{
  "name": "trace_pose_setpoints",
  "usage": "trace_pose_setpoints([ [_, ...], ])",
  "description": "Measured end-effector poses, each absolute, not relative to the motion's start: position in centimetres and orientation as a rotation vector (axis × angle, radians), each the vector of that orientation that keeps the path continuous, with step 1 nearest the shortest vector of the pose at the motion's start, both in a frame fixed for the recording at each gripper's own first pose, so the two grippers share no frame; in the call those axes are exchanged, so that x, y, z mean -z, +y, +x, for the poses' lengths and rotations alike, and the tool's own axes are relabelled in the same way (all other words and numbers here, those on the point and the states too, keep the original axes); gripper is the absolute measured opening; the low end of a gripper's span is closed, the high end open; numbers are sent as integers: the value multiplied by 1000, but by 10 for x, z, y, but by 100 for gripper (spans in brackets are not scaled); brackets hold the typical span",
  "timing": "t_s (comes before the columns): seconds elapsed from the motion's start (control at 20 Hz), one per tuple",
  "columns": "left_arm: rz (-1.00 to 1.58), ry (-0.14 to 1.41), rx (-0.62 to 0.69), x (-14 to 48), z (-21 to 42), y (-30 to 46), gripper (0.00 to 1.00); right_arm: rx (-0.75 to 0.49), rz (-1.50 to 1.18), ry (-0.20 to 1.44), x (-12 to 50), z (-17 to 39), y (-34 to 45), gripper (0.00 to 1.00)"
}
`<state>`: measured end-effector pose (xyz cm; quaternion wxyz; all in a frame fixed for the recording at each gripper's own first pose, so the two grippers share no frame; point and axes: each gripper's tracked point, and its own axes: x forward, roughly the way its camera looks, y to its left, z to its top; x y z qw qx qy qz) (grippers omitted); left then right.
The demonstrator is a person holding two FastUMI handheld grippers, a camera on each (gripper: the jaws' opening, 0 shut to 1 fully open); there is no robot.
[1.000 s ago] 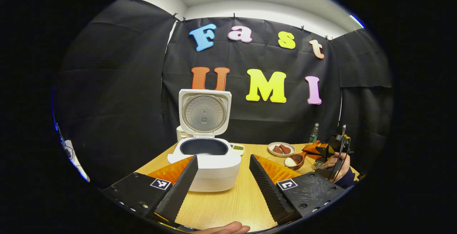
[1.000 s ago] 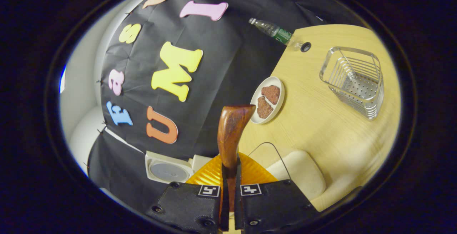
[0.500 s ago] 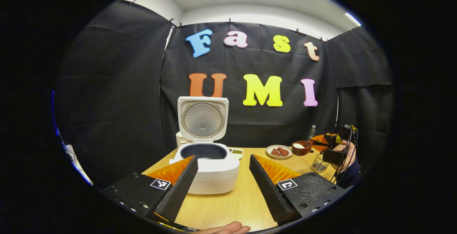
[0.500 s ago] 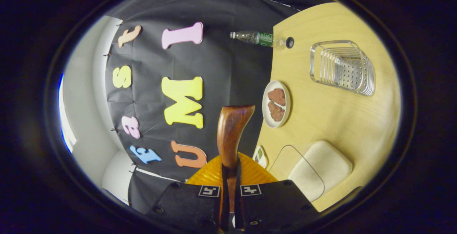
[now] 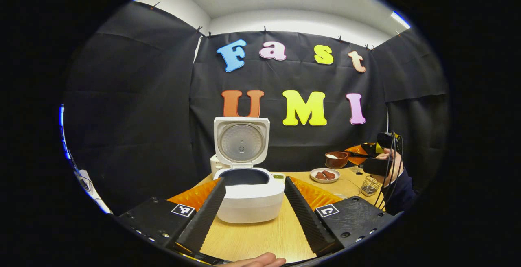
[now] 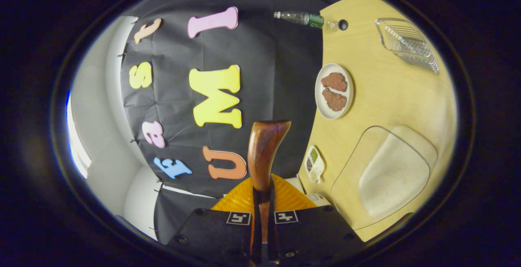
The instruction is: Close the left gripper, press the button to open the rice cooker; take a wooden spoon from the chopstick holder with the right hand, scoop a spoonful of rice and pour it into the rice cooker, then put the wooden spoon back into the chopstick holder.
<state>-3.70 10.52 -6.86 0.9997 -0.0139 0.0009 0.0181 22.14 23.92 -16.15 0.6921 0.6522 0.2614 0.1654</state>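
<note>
The white rice cooker stands on the wooden table with its lid raised and its dark inner pot bare. My left gripper is open in front of it, its fingers either side of the cooker's body. At the right, a hand holds my right gripper, which carries the wooden spoon with white rice in its bowl, raised above the table. In the right gripper view, my right gripper is shut on the spoon's handle. The glass container of rice lies below right, and the wire chopstick holder sits far right.
A white plate with two brown pieces sits mid-table, a small seasoning dish near the cooker, and a plastic bottle at the table's back edge. A fingertip shows at the bottom of the left gripper view.
My right gripper has lifted the rice-filled spoon up out of the glass container and turned it, drawing away from the chopstick holder. The left gripper has shifted slightly and stayed open.
</note>
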Motion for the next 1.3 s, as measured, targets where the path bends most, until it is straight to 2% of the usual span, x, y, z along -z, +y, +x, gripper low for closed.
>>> trace_pose_setpoints([
  [0.05, -36, -3, -36, 68, -41, 109, 92, -383, 1438, 595, 157, 222, 256, 10],
  [0.15, -42, 8, -49, 75, -45, 120, 92, -420, 1403, 621, 148, 223, 293, 7],
  [0.25, -37, 11, -68, 78, -48, 130, 92, -436, 1344, 642, 143, 224, 327, 10],
  [0.3, -37, 10, -75, 79, -49, 134, 92, -444, 1310, 644, 141, 226, 342, 7],
  [0.35, -39, 16, -79, 83, -49, 138, 92, -457, 1273, 643, 137, 228, 359, 11],
  [0.45, -43, 27, -93, 86, -52, 147, 92, -478, 1216, 630, 129, 239, 385, 7],
  [0.6, -76, 38, -75, 94, -59, 148, 92, -471, 1092, 572, 124, 264, 412, 5],
  [0.65, -77, 46, -69, 98, -60, 148, 92, -474, 1034, 544, 121, 271, 421, 8],
  [0.8, -56, 48, -78, 101, -61, 154, 92, -538, 832, 455, 107, 282, 457, 8],
  [0.85, -57, 50, -75, 102, -60, 153, 92, -554, 762, 426, 101, 281, 470, 5],
  [1.0, -66, 61, -64, 107, -59, 151, 92, -601, 554, 361, 98, 282, 506, 8],
  [1.3, -80, 70, -85, 111, -64, 162, 92, -674, 333, 314, 117, 273, 553, 8],
])
